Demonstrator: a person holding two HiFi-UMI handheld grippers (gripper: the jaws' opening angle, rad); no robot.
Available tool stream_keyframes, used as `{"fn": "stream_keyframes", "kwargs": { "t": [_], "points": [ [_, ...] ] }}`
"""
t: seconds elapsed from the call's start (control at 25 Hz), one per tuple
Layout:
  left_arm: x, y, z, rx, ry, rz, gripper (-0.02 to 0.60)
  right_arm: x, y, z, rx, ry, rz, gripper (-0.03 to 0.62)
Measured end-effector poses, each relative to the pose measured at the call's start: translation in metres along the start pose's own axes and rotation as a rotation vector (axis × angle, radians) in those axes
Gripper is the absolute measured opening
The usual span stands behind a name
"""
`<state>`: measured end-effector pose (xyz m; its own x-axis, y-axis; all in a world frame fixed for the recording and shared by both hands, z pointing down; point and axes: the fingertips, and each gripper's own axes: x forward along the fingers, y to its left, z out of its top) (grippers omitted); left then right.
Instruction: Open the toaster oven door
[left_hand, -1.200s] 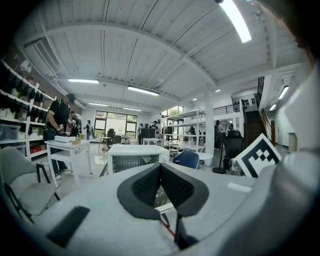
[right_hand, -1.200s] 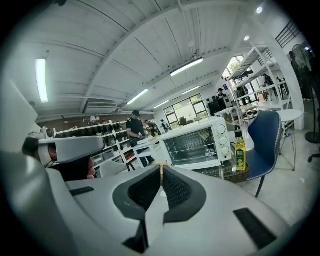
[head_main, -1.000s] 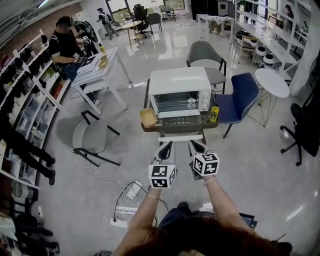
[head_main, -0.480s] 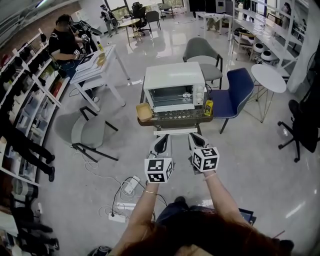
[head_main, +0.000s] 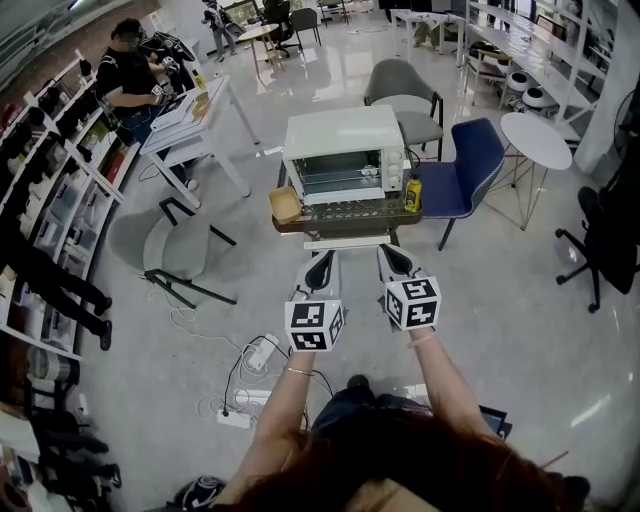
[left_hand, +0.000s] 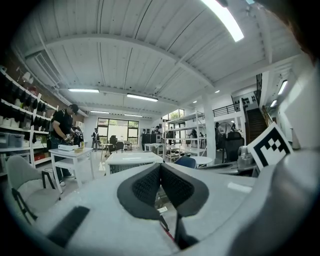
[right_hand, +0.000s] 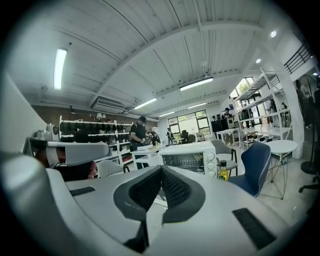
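Observation:
A white toaster oven (head_main: 343, 153) stands on a small dark table (head_main: 345, 222) ahead of me, its glass door closed; it also shows in the right gripper view as the toaster oven (right_hand: 189, 156). Both grippers hang in the air short of the table, side by side. My left gripper (head_main: 319, 267) is shut with nothing in it, its pads (left_hand: 150, 182) touching. My right gripper (head_main: 393, 261) is shut and empty too, with its pads (right_hand: 172, 187) pressed together.
A tan tray (head_main: 284, 205) lies at the table's left end and a yellow bottle (head_main: 411, 194) stands at its right. A blue chair (head_main: 470, 180) and a grey chair (head_main: 400, 95) flank the table. Cables and a power strip (head_main: 250, 385) lie on the floor. A person (head_main: 125, 85) works at the far-left desk.
The table and oven have slid up and slightly left in the head view. Both grippers have shifted a little closer to the table; their jaws stay shut.

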<state>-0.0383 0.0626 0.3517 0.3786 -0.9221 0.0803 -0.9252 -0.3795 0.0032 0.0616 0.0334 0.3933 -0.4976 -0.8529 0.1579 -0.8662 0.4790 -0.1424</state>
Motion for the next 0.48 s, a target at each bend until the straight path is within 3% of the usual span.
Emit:
{"fn": "stream_keyframes", "kwargs": {
  "t": [0.48],
  "points": [
    [-0.024, -0.018, 0.008, -0.003, 0.001, 0.02, 0.015, -0.039, 0.013, 0.019, -0.053, -0.04, 0.006, 0.002]
  ]
}}
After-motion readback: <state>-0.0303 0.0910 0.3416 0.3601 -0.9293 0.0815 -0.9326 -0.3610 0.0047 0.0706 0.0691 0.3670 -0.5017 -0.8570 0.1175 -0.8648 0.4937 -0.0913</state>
